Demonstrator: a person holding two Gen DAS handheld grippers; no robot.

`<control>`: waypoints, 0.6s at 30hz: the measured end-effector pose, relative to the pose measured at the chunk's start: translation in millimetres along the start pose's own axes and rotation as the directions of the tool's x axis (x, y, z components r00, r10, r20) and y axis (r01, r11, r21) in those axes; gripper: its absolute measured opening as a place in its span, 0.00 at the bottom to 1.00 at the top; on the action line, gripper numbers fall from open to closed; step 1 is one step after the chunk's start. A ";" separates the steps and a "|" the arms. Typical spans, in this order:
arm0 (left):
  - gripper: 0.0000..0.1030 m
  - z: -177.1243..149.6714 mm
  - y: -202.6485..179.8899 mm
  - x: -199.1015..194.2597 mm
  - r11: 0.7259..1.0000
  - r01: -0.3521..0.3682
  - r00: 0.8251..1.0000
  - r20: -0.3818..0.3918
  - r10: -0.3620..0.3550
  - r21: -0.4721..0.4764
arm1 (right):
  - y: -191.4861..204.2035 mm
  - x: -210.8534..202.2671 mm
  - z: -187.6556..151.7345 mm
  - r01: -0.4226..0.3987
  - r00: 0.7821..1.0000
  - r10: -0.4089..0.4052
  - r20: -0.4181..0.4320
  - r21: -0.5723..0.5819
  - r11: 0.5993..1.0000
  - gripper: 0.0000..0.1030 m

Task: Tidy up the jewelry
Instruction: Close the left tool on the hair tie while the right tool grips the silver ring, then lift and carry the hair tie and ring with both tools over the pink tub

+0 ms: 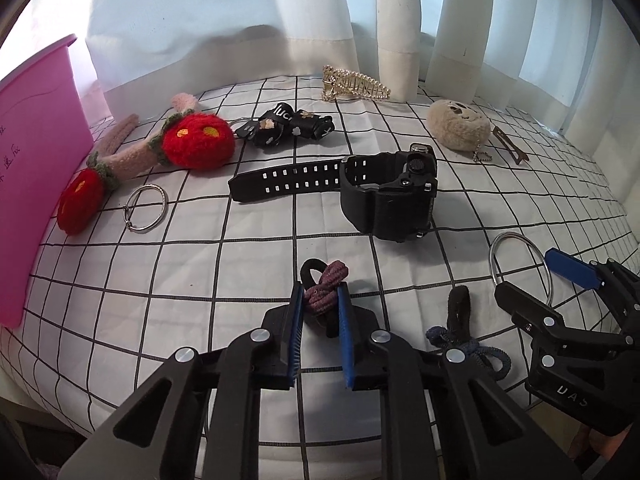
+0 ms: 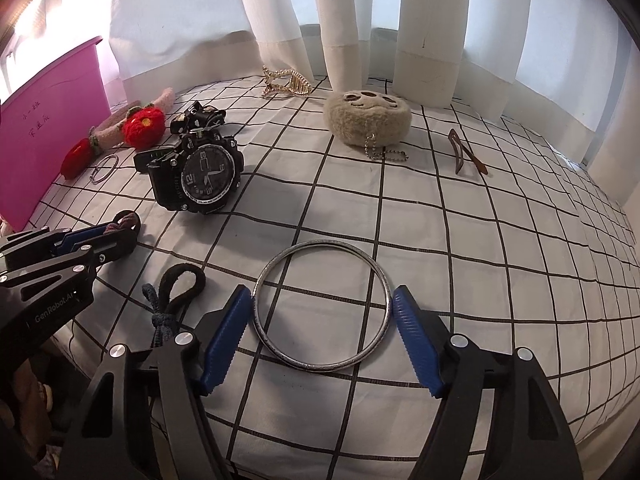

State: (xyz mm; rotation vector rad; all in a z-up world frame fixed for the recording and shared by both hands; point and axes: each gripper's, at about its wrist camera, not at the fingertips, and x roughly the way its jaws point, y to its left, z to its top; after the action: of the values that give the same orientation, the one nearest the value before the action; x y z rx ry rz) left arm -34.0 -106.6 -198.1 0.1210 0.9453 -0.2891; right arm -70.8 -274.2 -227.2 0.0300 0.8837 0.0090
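A white grid-checked cloth [image 2: 460, 240] lies before pale curtains [image 2: 340, 20]. Beside the black watch [image 2: 200, 176], the left tool [image 1: 320, 304] pinches a purple hair tie [image 1: 326, 286]; the right tool [image 2: 322, 312] brackets a silver bangle [image 2: 264, 332], both pads at its rim.

Left claw [image 1: 320, 300] pinches the purple hair tie [image 1: 325, 285].

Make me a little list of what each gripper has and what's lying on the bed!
left gripper: shut on the purple hair tie
right gripper: jaws at each side of the big bangle, touching or nearly
middle: black watch
far side: gold hair claw, fuzzy pouch, brown clip
left side: pink box, red knitted flowers, small ring
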 end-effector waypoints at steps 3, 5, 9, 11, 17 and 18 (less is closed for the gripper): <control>0.16 -0.2 5.9 -0.9 0.999 0.022 1.000 -0.005 -0.022 -0.027 | -1.3 -2.0 -2.2 -0.014 1.000 0.014 0.003 0.012 1.000 0.68; 0.16 -0.3 9.6 -3.6 0.998 0.033 0.999 0.000 -0.033 -0.044 | -2.3 -4.5 -2.6 -0.029 1.000 0.029 0.010 0.021 0.999 0.68; 0.16 0.9 13.4 -12.8 0.998 0.035 0.999 0.023 -0.034 -0.059 | -0.8 -10.4 -0.4 -0.040 0.999 0.040 0.024 0.015 0.999 0.68; 0.16 2.7 15.1 -17.5 0.997 0.037 0.999 0.031 -0.035 -0.065 | 0.9 -14.5 1.9 -0.044 0.999 0.044 0.030 0.010 0.999 0.68; 0.16 12.5 21.4 -38.0 0.996 0.026 0.999 0.050 -0.021 -0.086 | 6.2 -32.7 18.5 -0.068 0.997 0.069 0.047 -0.010 0.998 0.68; 0.16 14.8 23.4 -42.9 0.995 0.024 0.998 0.052 -0.019 -0.094 | 7.3 -37.2 22.7 -0.074 0.996 0.074 0.052 -0.014 0.997 0.68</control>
State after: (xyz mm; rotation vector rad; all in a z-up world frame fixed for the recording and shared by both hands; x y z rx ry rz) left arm -39.1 -79.5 -155.1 0.0166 0.9084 -0.2655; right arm -76.9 -268.2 -183.8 0.0514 0.8298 0.0824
